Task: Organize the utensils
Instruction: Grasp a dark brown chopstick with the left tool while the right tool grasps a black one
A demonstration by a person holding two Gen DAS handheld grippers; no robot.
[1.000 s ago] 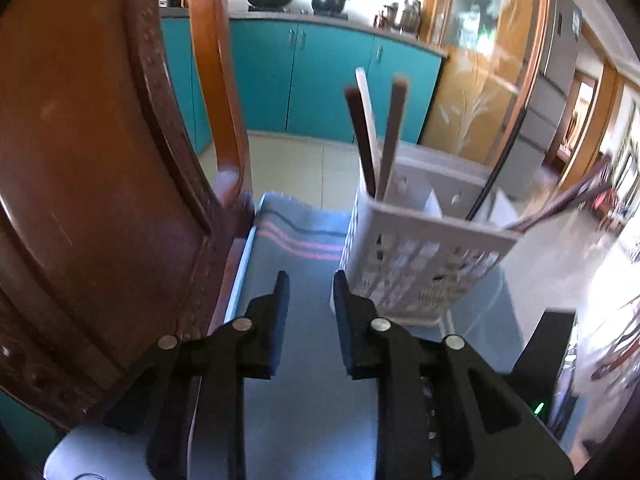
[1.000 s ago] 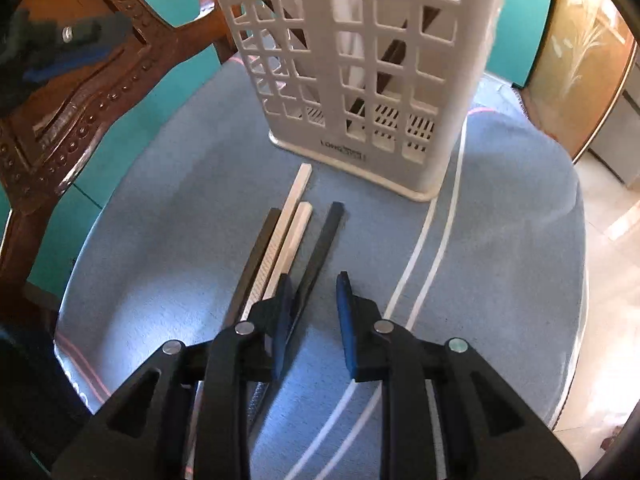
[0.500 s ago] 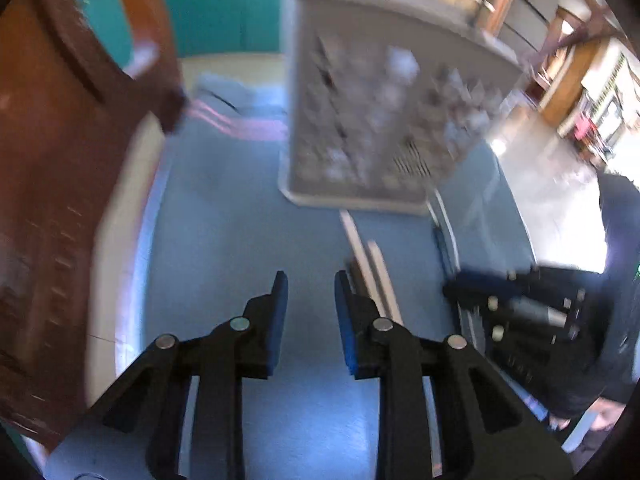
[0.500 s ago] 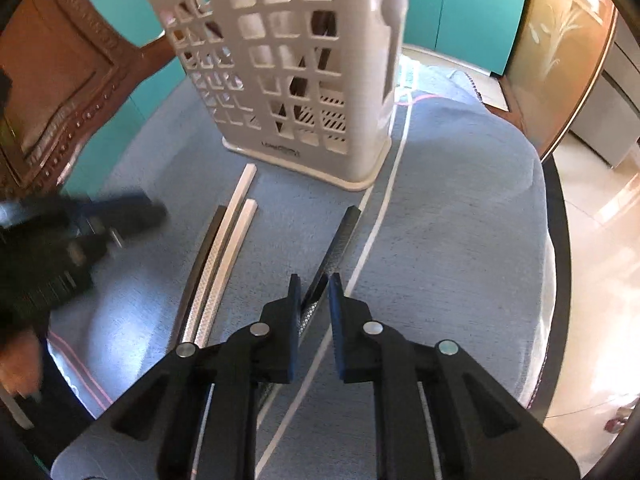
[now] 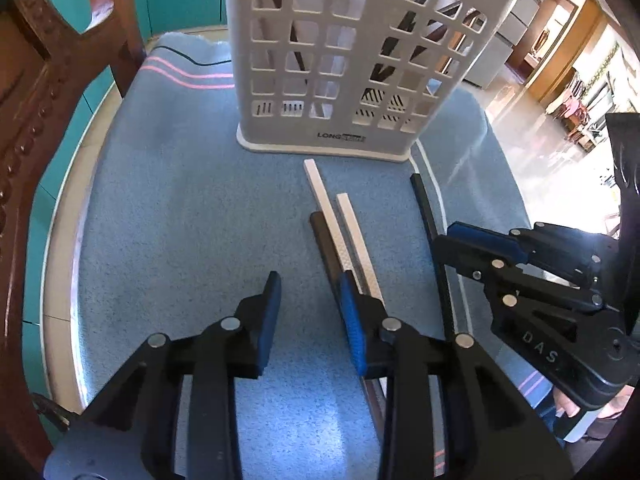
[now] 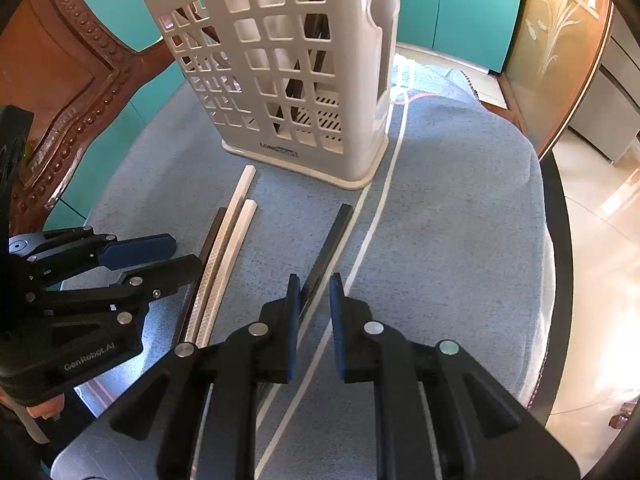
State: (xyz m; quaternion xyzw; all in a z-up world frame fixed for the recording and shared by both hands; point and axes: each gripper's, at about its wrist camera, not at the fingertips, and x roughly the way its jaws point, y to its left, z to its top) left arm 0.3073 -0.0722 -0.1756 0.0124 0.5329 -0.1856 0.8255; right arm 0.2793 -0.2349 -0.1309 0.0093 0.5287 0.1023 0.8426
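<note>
A white slotted utensil basket [image 5: 340,60] [image 6: 280,80] stands on the blue cloth with several chopsticks upright inside. Two white chopsticks [image 5: 324,196] [image 6: 240,208] and a dark one [image 5: 320,232] lie side by side in front of it. A lone black chopstick [image 5: 422,200] [image 6: 338,228] lies to their right. My right gripper [image 6: 314,294] [image 5: 444,242] is shut on the near part of that black chopstick, which still lies on the cloth. My left gripper [image 5: 311,300] [image 6: 180,252] hovers low just left of the trio. Its jaws are opening, with only cloth between them.
The blue cloth [image 5: 180,220] covers a round table whose pale rim [image 5: 60,240] shows at the left. A carved wooden chair back [image 5: 40,120] rises close on that side. Teal cabinets and tiled floor lie beyond. A hand [image 6: 44,408] holds the left gripper.
My left gripper dropped and tilted down from basket height to the cloth, and its jaws widened. My right gripper shifted right off the trio and narrowed its jaws around the lone black chopstick.
</note>
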